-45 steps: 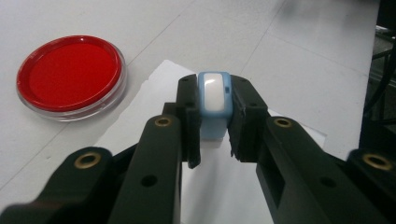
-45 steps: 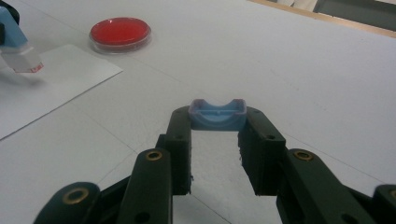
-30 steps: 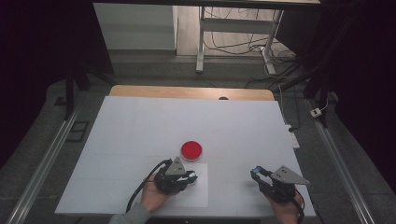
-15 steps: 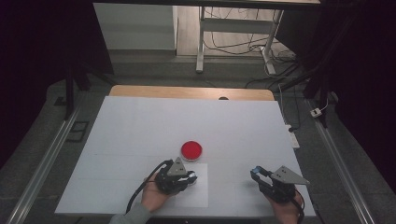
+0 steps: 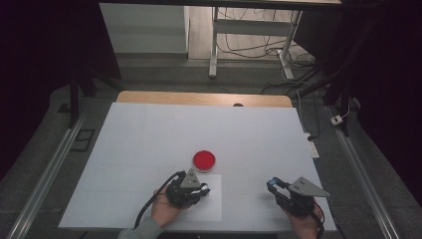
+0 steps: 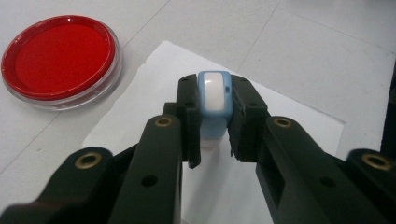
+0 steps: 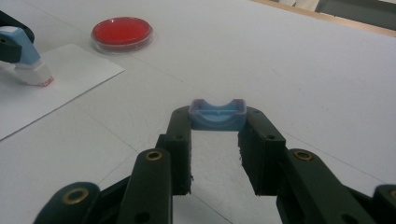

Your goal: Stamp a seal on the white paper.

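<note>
Stamping step: stamp on paper, cap held aside.
Ink pad [image 5: 204, 160] sits centre frame on the table [image 5: 149, 134]. Lower centre-left, left gripper [image 6: 215, 122] pinches the stamp [image 6: 214, 100], its face apparently touching the paper [image 6: 289, 126]. Lower right, right gripper [image 7: 215, 133] pinches the cap [image 7: 217, 115]. Next, probably: lift straight up, no smearing.

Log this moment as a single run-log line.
left gripper: shut on blue-handled stamp, pressing white paper sheet | right gripper: shut on blue plastic stamp cap | round red ink pad: untouched
</note>
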Demonstrator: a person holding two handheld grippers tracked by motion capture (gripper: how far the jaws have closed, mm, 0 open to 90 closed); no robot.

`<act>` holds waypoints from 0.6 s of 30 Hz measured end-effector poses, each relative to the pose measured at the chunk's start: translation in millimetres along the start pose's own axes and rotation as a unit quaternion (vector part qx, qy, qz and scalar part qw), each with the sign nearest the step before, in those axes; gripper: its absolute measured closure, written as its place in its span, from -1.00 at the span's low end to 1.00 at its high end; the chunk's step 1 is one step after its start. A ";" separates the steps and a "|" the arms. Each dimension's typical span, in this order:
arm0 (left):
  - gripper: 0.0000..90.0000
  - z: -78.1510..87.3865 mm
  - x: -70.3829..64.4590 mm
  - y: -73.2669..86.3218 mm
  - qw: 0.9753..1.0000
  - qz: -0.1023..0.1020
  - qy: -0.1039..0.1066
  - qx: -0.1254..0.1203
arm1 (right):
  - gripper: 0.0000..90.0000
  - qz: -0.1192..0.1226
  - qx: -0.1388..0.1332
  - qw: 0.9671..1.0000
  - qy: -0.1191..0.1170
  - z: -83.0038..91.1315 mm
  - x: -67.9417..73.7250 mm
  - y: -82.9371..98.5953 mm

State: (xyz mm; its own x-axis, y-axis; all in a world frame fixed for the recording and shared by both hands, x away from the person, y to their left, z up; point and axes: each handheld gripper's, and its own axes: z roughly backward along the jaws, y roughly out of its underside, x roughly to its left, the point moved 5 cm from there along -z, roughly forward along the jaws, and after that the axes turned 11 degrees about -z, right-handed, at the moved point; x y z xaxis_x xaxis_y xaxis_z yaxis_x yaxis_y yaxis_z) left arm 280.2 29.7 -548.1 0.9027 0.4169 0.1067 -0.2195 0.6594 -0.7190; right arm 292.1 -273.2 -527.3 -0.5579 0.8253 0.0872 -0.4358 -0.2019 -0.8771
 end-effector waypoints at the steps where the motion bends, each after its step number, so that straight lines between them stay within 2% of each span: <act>1: 0.68 -0.5 -0.1 0.2 1.000 -0.001 0.000 0.002 | 0.45 0.000 0.000 1.000 0.000 0.0 0.0 0.0; 6: 0.68 -2.3 -1.1 0.1 1.000 -0.008 -0.003 0.012 | 0.45 0.000 0.000 1.000 0.000 -0.1 -0.3 0.1; 18: 0.69 -2.9 -1.7 0.0 1.000 -0.009 -0.004 0.016 | 0.45 0.000 0.001 1.000 0.002 -0.3 -0.1 0.3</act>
State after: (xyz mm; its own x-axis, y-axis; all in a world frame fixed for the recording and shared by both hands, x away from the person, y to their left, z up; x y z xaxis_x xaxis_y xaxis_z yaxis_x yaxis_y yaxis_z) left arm 279.7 27.1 -550.2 0.9037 0.4095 0.1248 -0.2154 0.6867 -0.6943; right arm 292.2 -273.2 -527.7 -0.5546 0.8278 0.0849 -0.4372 -0.2030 -0.8762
